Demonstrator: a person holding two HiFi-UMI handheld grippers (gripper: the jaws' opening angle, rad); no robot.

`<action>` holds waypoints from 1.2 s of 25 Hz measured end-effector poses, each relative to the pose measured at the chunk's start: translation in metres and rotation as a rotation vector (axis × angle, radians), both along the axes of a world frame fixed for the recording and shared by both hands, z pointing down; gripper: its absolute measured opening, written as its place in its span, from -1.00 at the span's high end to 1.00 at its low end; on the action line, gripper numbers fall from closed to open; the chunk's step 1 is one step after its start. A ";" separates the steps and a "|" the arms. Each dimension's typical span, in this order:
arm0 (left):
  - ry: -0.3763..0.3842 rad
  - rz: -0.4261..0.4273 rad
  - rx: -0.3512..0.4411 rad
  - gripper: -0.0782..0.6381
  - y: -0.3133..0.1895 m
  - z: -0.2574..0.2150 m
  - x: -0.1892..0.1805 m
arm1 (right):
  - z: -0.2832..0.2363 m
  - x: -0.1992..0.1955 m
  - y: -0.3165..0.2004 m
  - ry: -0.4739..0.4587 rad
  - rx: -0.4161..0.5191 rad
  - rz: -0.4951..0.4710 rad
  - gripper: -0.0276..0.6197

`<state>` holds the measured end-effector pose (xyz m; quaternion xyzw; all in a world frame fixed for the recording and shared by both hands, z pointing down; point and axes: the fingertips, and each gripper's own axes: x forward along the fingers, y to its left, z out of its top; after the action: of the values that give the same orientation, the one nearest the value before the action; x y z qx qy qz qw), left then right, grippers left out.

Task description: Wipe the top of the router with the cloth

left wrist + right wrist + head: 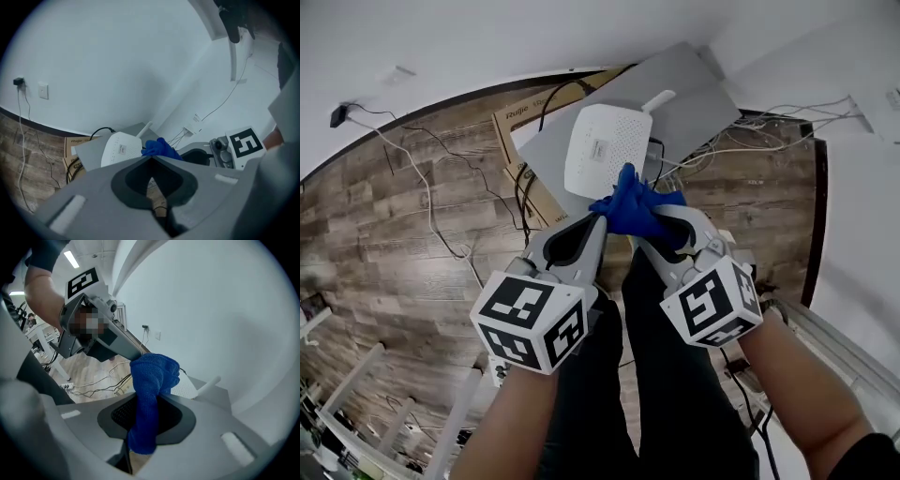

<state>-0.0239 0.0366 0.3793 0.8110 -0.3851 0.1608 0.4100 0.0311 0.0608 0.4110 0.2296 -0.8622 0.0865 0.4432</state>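
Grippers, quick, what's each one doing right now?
Left gripper: closed, tips at the cloth; whether it pinches it cannot be told.
Right gripper: closed on the cloth.

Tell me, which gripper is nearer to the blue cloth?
Right. The right gripper has its jaws shut on the blue cloth; the left gripper, jaws together and empty, sits close beside the cloth.

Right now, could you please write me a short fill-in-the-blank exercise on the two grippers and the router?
1. The right gripper is shut on a blue ___.
2. The router has a ___ casing.
3. The left gripper has its jaws together and holds ___.
Missing words: cloth; white; nothing.
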 end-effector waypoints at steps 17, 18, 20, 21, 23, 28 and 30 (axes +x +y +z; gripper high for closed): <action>0.012 0.034 -0.047 0.78 0.075 -0.020 -0.037 | -0.025 -0.041 0.081 -0.104 -0.116 0.122 0.55; 0.008 0.033 -0.053 0.78 0.076 -0.005 -0.035 | -0.006 -0.040 0.080 -0.096 -0.121 0.118 0.55; -0.008 0.034 -0.059 0.78 0.076 0.028 -0.030 | 0.031 -0.038 0.077 -0.079 -0.127 0.108 0.55; -0.012 0.031 -0.067 0.78 0.075 0.044 -0.027 | 0.049 -0.036 0.074 -0.068 -0.129 0.101 0.55; -0.014 0.026 -0.084 0.78 0.072 0.072 -0.020 | 0.078 -0.030 0.069 -0.043 -0.129 0.088 0.55; -0.013 0.061 -0.094 0.78 0.058 0.097 0.000 | 0.107 -0.013 0.044 -0.008 -0.114 0.082 0.55; -0.007 0.079 -0.094 0.78 0.053 0.092 0.008 | 0.100 -0.009 0.039 -0.008 -0.109 0.076 0.55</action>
<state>-0.0161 0.0897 0.4709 0.8048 -0.3462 0.1976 0.4398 0.0226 0.1001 0.5108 0.2375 -0.8485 0.1512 0.4482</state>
